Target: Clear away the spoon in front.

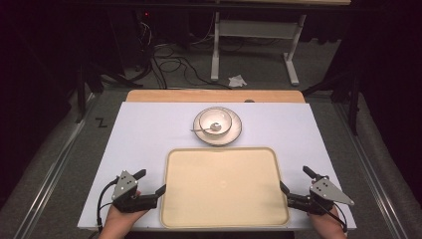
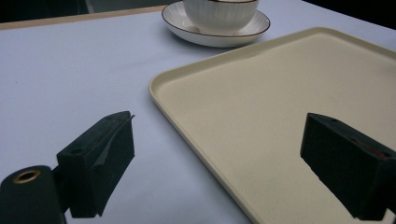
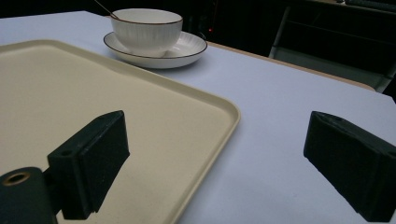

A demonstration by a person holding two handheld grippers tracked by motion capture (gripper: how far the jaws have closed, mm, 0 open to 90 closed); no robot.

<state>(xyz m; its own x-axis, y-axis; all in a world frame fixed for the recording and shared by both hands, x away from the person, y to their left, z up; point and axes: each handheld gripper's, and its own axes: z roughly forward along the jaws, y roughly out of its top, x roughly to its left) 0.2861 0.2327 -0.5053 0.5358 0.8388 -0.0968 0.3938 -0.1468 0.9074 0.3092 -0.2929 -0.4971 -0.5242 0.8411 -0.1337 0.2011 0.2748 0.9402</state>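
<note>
Tray (image 1: 225, 189) is lying flat at the table's (image 1: 144, 134) 6 o'clock edge, nothing on it. I'm seeing the bowl (image 1: 215, 122) sitting on its saucer (image 1: 235, 130) just past the tray at 12 o'clock, spoon (image 1: 205, 129) resting inside. Left hand-held gripper (image 1: 153, 181) is sitting at the tray's 9 o'clock rim, jaws spread wide, straddling the edge. Right hand-held gripper (image 1: 293, 180) is mirroring it at 3 o'clock, jaws also wide, gripping nothing.
</note>
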